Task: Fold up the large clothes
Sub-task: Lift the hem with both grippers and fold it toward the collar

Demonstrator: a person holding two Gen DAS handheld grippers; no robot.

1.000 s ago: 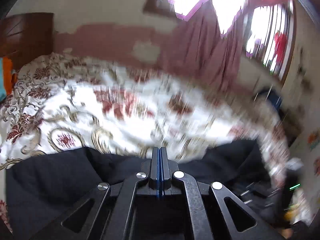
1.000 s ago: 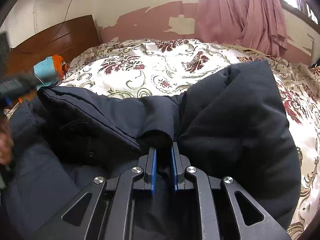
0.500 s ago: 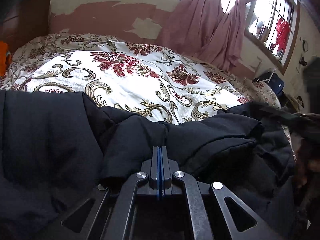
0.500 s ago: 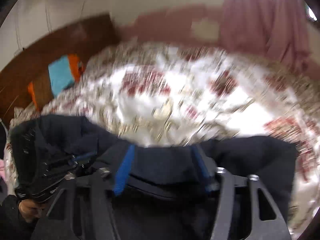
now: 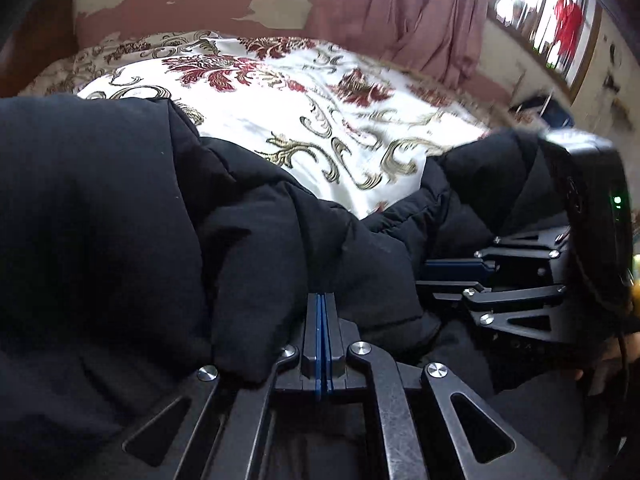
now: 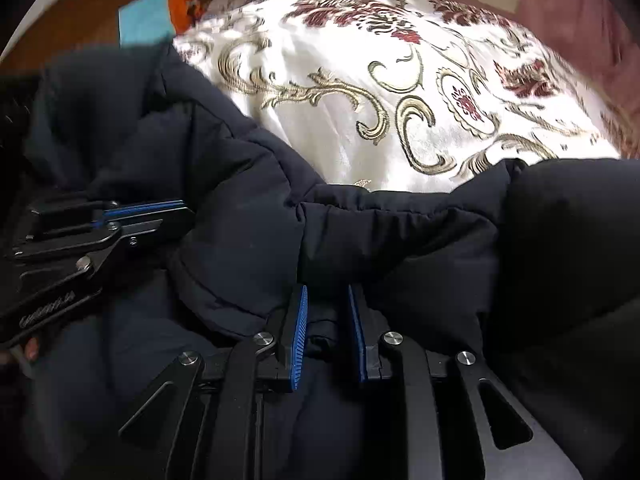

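The left gripper [image 5: 323,300] is resting fully closed, tips against the dark padded jacket [image 5: 120,220] lying along the bed's [image 5: 304,104] near edge. The right gripper [image 6: 326,300] is closing, jacket fabric bunching between its blue pads [image 6: 298,332].

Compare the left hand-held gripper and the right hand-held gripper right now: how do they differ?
The left hand-held gripper has its blue pads pressed together; the right hand-held gripper shows a gap, its jaws closing with fabric between them. Both are black metal and sit against the dark padded jacket on the floral bedspread.
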